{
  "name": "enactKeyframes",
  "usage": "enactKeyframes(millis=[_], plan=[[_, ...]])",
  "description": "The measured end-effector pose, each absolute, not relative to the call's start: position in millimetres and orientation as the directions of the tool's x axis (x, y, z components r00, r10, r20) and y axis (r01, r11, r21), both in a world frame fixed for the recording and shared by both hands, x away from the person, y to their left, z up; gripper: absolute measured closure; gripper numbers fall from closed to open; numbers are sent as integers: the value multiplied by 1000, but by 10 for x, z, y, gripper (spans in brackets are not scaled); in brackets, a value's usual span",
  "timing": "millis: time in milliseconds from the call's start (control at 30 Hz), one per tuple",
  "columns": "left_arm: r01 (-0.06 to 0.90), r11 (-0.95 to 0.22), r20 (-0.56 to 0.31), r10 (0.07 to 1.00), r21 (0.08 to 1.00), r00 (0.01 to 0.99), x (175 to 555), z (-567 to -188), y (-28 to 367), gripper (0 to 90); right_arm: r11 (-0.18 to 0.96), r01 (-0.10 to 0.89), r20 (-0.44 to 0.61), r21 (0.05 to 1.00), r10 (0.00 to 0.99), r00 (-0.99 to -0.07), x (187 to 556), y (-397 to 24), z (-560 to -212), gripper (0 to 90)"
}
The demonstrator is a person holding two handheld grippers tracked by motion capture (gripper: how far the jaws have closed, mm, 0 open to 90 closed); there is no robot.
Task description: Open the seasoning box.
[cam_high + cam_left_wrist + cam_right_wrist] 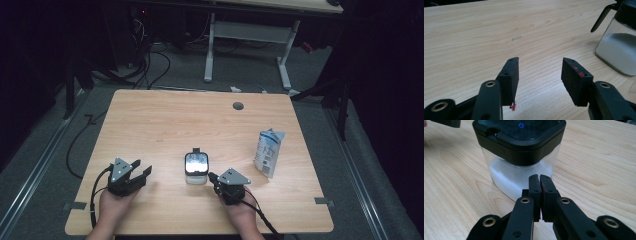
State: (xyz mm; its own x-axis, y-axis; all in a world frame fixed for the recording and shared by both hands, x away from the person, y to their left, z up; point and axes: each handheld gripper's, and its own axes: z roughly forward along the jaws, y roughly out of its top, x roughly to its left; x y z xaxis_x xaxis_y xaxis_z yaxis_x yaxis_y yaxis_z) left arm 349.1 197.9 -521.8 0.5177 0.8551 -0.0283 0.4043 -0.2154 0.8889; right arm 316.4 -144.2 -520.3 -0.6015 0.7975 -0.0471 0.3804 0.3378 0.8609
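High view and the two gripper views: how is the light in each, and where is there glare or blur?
High view: dim, with dark surroundings; the jar lid shows a bright glare, and the pouch stands lit. Left gripper view: bright, even light; the table grain is sharp, and the tongs' bases at the bottom edge are soft. Right gripper view: bright; the shut right tongs are sharp, and the far table is slightly soft.

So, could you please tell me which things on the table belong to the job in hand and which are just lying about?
In the job:
- clear container with a black lid, holding white powder
- right gripper, shut, just short of it
- left gripper, open, off to the side

Lying about:
- white and blue pouch, standing at the right of the table
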Motion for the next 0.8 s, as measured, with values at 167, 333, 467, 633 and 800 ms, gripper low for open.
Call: enactKeyframes(millis=[167,333,467,633,800], plan=[[404,-216,-28,854,889,519,3490,-5219,1979,486,340,379,-48,861,794,-606,3148,-1430,-5195,875],[404,-214,-30,855,889,518,3491,-5219,1987,487,334,377,-43,864,795,-605,3150,-1442,-5192,835],[404,-220,-26,853,888,521,3492,-5219,1991,487,332,376,-51,865,803,-593,3144,-1475,-5182,772],[409,-223,-28,851,885,524,3494,-5224,2007,487,328,386,-57,862,820,-569,3141,-1583,-5192,674],[410,-212,-38,852,887,523,3487,-5218,2031,486,315,402,-64,860,847,-528,3130,-1773,-5211,603]])
